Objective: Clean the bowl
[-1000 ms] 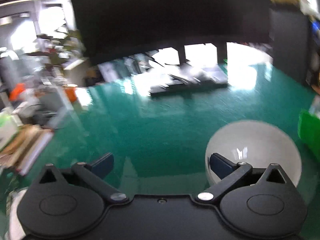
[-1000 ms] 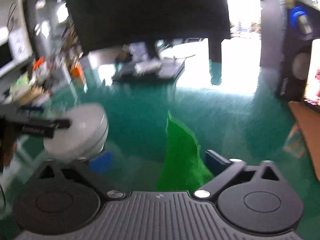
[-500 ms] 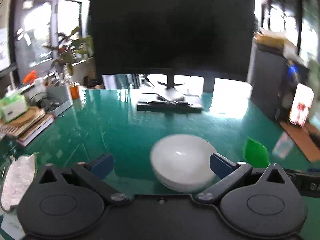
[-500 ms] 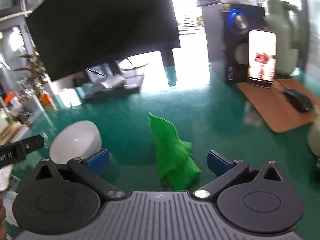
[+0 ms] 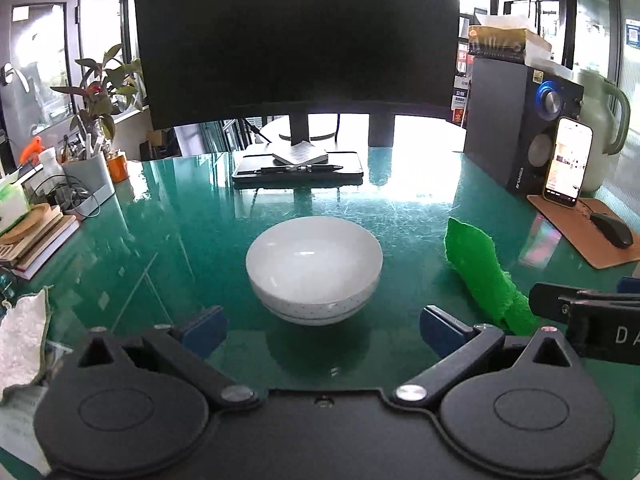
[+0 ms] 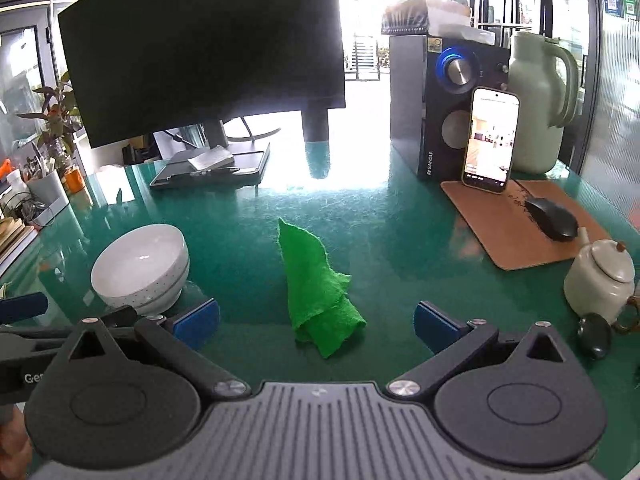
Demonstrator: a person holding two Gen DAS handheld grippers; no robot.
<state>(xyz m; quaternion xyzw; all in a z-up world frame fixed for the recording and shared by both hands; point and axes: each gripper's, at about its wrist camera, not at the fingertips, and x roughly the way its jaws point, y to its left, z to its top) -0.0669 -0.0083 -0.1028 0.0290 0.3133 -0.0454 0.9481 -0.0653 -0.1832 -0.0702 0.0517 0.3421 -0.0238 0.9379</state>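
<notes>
A white bowl point(image 5: 314, 268) stands upright on the green glass table, straight ahead of my left gripper point(image 5: 322, 326), which is open and empty just short of it. It also shows at the left in the right wrist view point(image 6: 140, 270). A crumpled green cloth point(image 6: 320, 296) lies on the table between the fingers' line of my right gripper point(image 6: 316, 322), which is open and empty just behind it. The cloth also shows to the right of the bowl in the left wrist view point(image 5: 484, 276).
A large monitor point(image 5: 296, 40) and a black tray point(image 5: 298, 170) stand at the back. A speaker point(image 6: 448, 100), phone point(image 6: 490, 138), jug, mouse point(image 6: 552, 218) on a mat and small teapot point(image 6: 602, 280) are right. Books and a white rag point(image 5: 20, 340) are left.
Both grippers have swung and steadied. The bowl has come to centre in front of my left gripper, and the cloth to centre in front of my right gripper. Both grippers stay open.
</notes>
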